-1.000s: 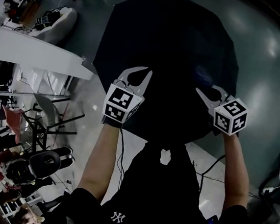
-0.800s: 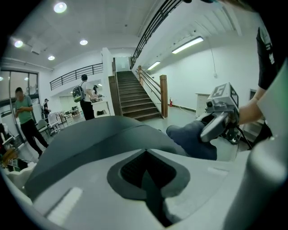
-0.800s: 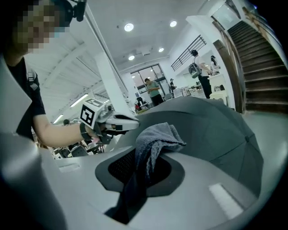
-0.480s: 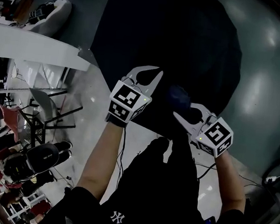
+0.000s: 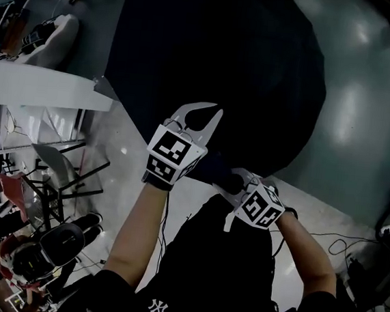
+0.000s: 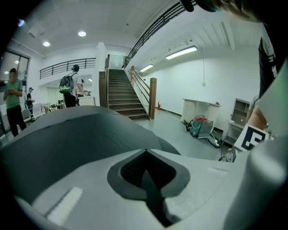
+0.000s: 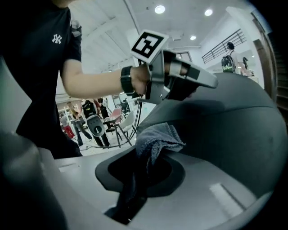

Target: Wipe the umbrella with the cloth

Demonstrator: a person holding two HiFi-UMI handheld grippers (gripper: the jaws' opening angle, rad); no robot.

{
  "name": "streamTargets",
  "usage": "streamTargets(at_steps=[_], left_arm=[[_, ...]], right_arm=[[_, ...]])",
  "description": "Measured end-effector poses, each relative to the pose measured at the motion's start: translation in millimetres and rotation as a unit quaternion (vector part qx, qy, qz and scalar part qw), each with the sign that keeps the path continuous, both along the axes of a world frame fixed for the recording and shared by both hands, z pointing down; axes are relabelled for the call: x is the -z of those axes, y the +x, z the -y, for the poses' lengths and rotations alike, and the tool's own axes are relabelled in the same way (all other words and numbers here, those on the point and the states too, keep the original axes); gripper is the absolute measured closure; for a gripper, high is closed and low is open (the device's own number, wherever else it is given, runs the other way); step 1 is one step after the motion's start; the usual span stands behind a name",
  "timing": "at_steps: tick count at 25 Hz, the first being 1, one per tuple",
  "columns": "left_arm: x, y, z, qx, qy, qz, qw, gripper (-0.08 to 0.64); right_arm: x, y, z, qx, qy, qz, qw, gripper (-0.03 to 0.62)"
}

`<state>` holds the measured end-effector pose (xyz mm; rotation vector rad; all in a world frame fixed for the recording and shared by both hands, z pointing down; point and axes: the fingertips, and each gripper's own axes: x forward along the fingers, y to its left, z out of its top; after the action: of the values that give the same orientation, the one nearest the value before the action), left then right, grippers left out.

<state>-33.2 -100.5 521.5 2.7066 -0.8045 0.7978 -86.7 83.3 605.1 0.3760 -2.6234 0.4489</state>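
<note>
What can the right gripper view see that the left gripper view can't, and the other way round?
Only the right gripper view shows the crumpled grey cloth, pinched between its own closed jaws, and the left gripper reaching over the canopy. Only the left gripper view shows the dark staircase and the long ceiling strip light; its own jaws are closed together. Both show the black fabric umbrella curving just beyond the jaws.
</note>
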Motion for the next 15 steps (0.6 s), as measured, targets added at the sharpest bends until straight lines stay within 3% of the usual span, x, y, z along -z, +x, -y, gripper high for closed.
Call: streamTargets(at_steps=[6, 15], left_arm=[[-8.2, 2.0, 0.3, -0.013, 0.004, 0.002, 0.9999, 0.551], [-22.3, 7.6, -6.6, -0.025, -0.006, 0.01, 0.9996, 0.551]], right_arm=[[-48.7, 9.4, 8.5, 0.004, 0.03, -0.065, 0.997, 0.509], [-58.1, 55.5, 57.2, -0.08, 0.035, -0.082, 0.993, 0.509]])
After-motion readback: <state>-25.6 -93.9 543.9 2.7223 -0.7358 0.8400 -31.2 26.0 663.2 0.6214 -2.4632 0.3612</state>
